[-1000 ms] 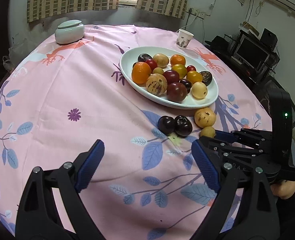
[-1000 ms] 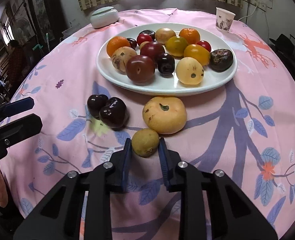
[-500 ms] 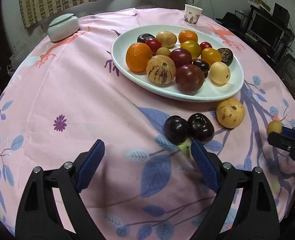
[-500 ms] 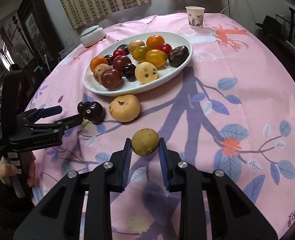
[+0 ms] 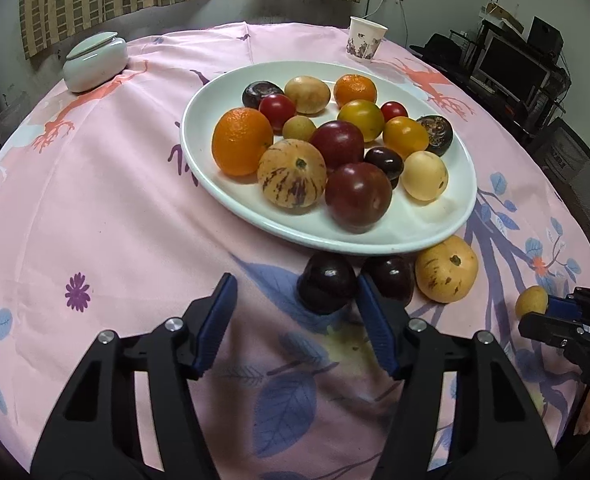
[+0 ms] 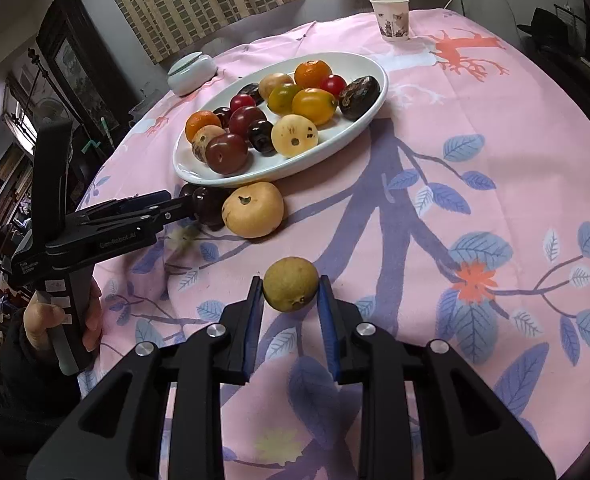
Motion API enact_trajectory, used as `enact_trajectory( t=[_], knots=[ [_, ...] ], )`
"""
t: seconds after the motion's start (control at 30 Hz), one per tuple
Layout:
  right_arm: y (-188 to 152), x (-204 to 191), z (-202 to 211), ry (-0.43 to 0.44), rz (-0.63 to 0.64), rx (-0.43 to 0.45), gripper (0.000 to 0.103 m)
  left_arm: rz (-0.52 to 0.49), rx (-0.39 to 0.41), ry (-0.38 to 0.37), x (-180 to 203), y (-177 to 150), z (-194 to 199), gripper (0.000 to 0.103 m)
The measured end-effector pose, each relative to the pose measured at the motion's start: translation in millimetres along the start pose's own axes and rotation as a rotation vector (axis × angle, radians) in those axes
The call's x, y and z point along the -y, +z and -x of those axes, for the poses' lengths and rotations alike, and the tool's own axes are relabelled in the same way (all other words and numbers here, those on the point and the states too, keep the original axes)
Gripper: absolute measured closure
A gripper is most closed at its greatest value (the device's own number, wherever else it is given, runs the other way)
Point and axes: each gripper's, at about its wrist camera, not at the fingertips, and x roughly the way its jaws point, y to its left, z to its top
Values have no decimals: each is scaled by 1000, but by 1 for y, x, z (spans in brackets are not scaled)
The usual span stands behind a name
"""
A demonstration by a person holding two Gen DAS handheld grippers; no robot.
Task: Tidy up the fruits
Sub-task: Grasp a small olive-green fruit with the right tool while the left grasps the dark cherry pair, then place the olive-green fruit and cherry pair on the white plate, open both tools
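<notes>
Right claw (image 6: 290, 304) – small yellow-green fruit (image 6: 291, 283) clamped.

"Cenfiebot AI" in pale letters along the left hand-held gripper (image 6: 187, 205) arm, smaller print unreadable

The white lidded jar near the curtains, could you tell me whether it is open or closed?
Closed: the lidded jar sits upright on the pink tablecloth with its lid seated flat on top.
</notes>
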Motion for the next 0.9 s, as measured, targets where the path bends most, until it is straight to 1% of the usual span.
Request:
enact_trajectory(
  t=[0.03,0.1,0.17,0.23,0.3,0.37,0.43,0.7,0.9],
  knots=[
    [0,0,0,0,0,0,75,3,-4,-16,1,0,1,54],
    [0,-1,1,0,2,0,75,2,-10,-40,3,-2,1,62],
    [1,-2,1,-2,6,-1,75,0,-9,-38,4,-1,0,63],
    [1,-4,0,2,6,-3,75,10,-24,-44,5,2,-5,64],
    [2,-8,-1,7,14,-7,75,-4,-28,-30,9,3,-9,65],
    [2,-12,-2,15,22,-12,75,-16,-27,-28,12,2,-8,71],
    [2,-15,-3,15,29,-15,75,-18,-21,-27,14,-1,-5,71],
    [4,-22,-3,-8,51,-19,75,-1,-20,-73,23,-20,23,71],
    [6,-34,-4,-5,71,-18,75,-22,-2,-97,33,-29,41,71]
  ],
)
